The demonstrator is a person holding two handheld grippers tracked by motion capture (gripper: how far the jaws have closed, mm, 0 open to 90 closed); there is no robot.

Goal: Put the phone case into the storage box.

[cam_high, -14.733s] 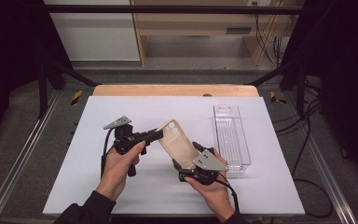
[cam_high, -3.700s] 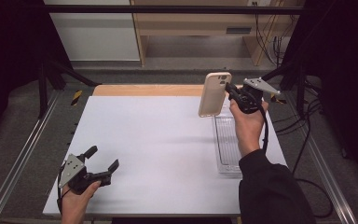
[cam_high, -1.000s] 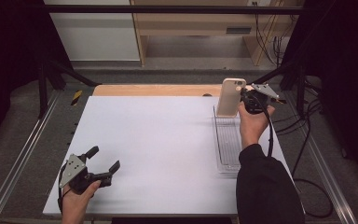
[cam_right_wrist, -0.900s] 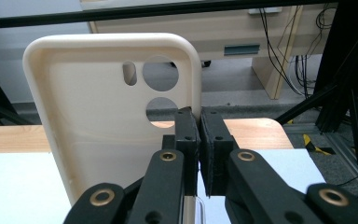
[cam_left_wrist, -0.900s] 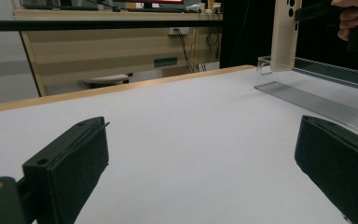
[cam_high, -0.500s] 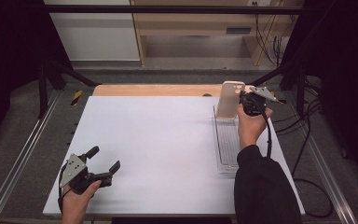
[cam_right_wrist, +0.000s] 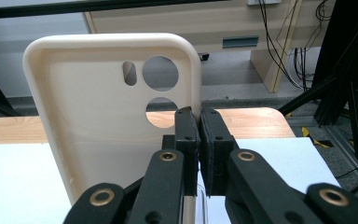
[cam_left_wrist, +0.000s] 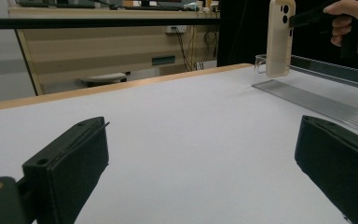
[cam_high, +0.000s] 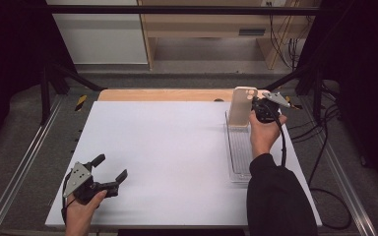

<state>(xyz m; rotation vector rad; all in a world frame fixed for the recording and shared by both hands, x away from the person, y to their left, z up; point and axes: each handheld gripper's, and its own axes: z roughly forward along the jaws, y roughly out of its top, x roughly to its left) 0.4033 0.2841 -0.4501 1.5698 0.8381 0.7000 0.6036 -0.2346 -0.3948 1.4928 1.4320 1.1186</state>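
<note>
Right hand-held gripper (cam_high: 252,109): seen at about 1 o'clock on the table (cam_high: 177,147), raised over the far end of a clear plastic tray (cam_high: 238,152). Its jaws are clenched on the right edge of a beige phone case (cam_high: 240,105); in the right gripper view the two black jaws are pressed together with the rim of the phone case (cam_right_wrist: 112,121) pinched between them, just below the camera cut-outs.

Phone case: held upright, cut-outs at the top, open side turned toward the right gripper's camera. In the left gripper view the phone case (cam_left_wrist: 279,37) is seen with its lower end at the far end of the tray (cam_left_wrist: 317,100); whether it touches the tray floor cannot be told.

Tray: long and narrow, laid along the right side of the table, from about 1 o'clock down to 4 o'clock. The sleeve (cam_high: 275,201) of the right arm is seen across its near end.

Left hand-held gripper (cam_high: 111,170): rested at about 7 o'clock, near the front left corner of the table, well apart from the phone case. Its jaws are spread wide, released, with bare table (cam_left_wrist: 191,140) between them.
</note>
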